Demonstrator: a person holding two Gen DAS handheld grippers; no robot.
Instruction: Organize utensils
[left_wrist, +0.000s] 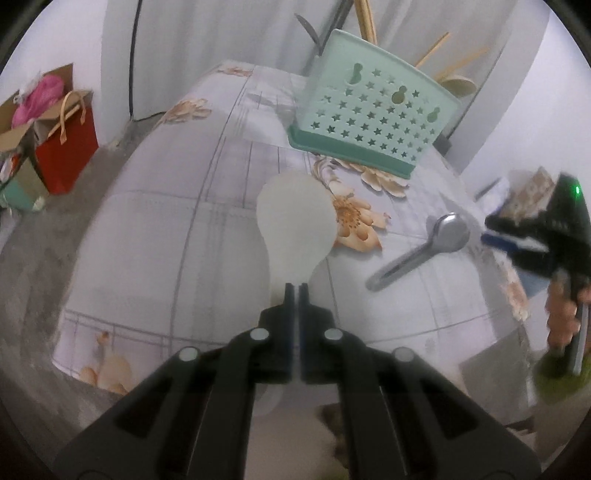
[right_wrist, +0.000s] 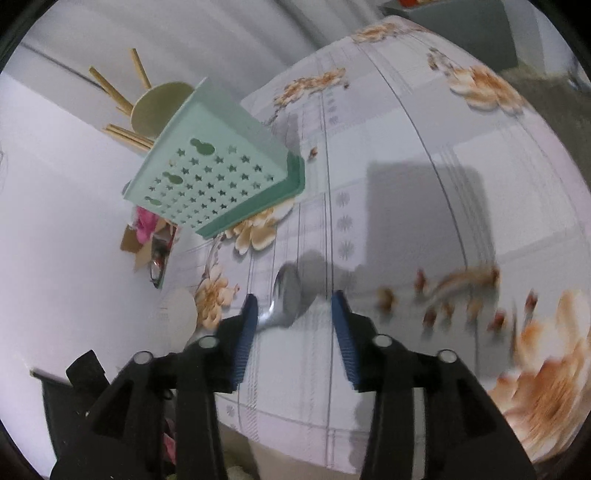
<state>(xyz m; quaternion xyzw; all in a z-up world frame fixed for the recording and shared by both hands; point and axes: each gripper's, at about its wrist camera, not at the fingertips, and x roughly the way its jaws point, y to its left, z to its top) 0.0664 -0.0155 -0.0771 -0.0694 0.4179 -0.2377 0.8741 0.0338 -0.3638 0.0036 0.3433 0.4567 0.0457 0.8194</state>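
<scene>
My left gripper (left_wrist: 294, 286) is shut on the handle of a white plastic rice paddle (left_wrist: 295, 221), held above the flowered tablecloth (left_wrist: 166, 236). A green perforated utensil holder (left_wrist: 373, 110) stands at the far side, with chopsticks and a wooden spoon in it; it also shows in the right wrist view (right_wrist: 218, 177). A metal spoon (left_wrist: 424, 247) lies on the cloth to the right. My right gripper (right_wrist: 293, 306) is open just above that metal spoon (right_wrist: 286, 299), whose bowl lies between the fingers. The right gripper (left_wrist: 517, 236) also shows at the right edge of the left wrist view.
A red paper bag (left_wrist: 66, 147) and cardboard boxes with pink cloth stand on the floor at the left. A black cable (left_wrist: 131, 59) runs down the wall. The paddle's head (right_wrist: 179, 314) shows at the left in the right wrist view.
</scene>
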